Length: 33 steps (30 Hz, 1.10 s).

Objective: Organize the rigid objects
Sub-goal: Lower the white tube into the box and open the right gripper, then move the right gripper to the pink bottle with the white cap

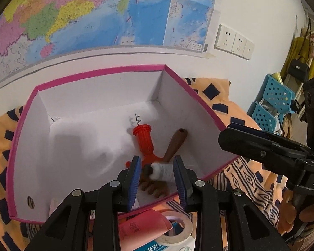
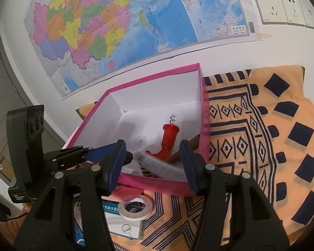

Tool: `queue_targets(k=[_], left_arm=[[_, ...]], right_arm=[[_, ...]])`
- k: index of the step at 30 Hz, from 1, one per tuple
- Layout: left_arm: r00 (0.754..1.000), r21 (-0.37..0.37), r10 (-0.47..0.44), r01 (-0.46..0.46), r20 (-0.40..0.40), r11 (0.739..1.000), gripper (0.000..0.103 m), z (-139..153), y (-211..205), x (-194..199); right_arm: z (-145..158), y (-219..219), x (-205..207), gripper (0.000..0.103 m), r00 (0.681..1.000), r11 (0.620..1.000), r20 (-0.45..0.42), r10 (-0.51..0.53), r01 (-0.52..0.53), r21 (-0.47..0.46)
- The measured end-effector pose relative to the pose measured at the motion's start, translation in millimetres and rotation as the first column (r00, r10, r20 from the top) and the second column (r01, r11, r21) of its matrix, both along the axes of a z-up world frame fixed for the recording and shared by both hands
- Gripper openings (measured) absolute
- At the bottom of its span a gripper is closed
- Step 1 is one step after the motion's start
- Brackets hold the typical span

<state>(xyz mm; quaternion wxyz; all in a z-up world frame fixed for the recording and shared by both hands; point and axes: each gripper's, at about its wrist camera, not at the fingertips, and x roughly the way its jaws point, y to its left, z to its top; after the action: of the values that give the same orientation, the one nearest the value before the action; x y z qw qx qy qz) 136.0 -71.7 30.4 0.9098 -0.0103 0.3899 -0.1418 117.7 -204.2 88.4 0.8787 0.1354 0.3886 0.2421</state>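
Blue-padded fingers of the left gripper [image 1: 157, 174] clamp a white spool [image 1: 162, 171] just above the floor of the pink-rimmed box [image 1: 94, 73]. Inside lie a red corkscrew [image 1: 144, 140] and a brown wooden handle [image 1: 175, 144]. Beside it, the right gripper [image 2: 152, 163] hangs apart, empty, over the box's near wall.

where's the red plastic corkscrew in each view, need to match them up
Left wrist view: the red plastic corkscrew lies on the floor of the pink-rimmed white cardboard box, just right of picture centre, metal spiral pointing toward the far wall.
Right wrist view: same corkscrew, at picture centre, near the box's right wall.
Shared landmark: the colourful wall map behind the box.
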Motion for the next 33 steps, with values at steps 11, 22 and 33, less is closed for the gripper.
queue_targets(k=[11, 22, 33], left_arm=[[0.991, -0.026, 0.031, -0.027, 0.131, 0.999, 0.043, 26.4, 30.3, -45.6], [0.986, -0.046, 0.120, -0.116, 0.118, 0.992, 0.047, 11.7, 79.6, -92.5], [0.970, -0.089, 0.242, -0.244, -0.029, 0.966, 0.047, -35.1, 121.7, -108.1]], right_arm=[[13.3, -7.9, -38.4, 0.056, 0.997, 0.998, 0.062, 0.040, -0.042, 0.043], [-22.5, 18.2, -67.2, 0.056, 0.985, 0.985, -0.032, 0.167, -0.166, 0.045], [-59.2, 43.4, -60.2, 0.056, 0.969, 0.978, -0.139, 0.205, -0.198, 0.064]])
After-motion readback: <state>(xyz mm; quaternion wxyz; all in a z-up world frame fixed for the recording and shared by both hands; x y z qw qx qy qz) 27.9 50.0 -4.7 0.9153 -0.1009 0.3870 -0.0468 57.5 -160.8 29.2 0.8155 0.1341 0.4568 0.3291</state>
